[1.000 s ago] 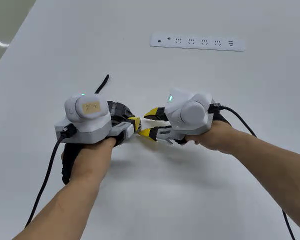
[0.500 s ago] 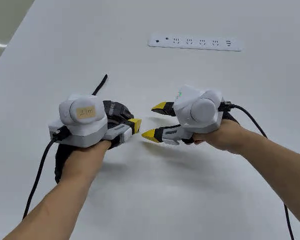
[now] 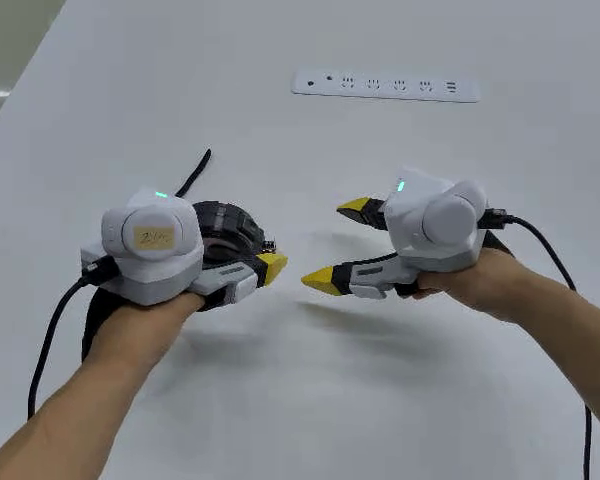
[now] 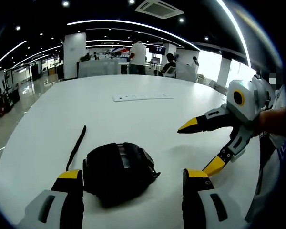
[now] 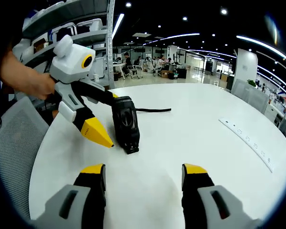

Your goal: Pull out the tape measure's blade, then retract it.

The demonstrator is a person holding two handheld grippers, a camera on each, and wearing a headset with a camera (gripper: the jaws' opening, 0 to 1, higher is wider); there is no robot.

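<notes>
in the head view, the round black tape measure (image 3: 225, 232) rests on the white worktop (image 3: 280, 400). the white left gripper (image 3: 260, 255) is right at the tape measure, and one yellow tip sits just in front of it. the white right gripper (image 3: 338, 243) is beside the tape measure and not touching it. its jaws are apart with nothing in them. a thin black strap (image 3: 195, 172) runs out from behind the tape measure. a long white power strip (image 3: 385, 85) lies well beyond the tape measure.

in the left gripper view, the tape measure (image 4: 117, 169) sits between the left gripper (image 4: 132, 174) jaws. the jaws are apart. one is close against the tape measure, and bare worktop (image 4: 133, 119) shows between the tape measure and the other. the right gripper (image 4: 201, 147) is near the tape measure, tips pointing toward it.

in the right gripper view, the tape measure (image 5: 125, 121) is ahead of the right gripper (image 5: 143, 171), whose wide-apart jaws are clear of it. the left gripper (image 5: 106, 114) has a jaw on each side of the tape measure. the strap (image 5: 152, 110) trails away behind the tape measure.
</notes>
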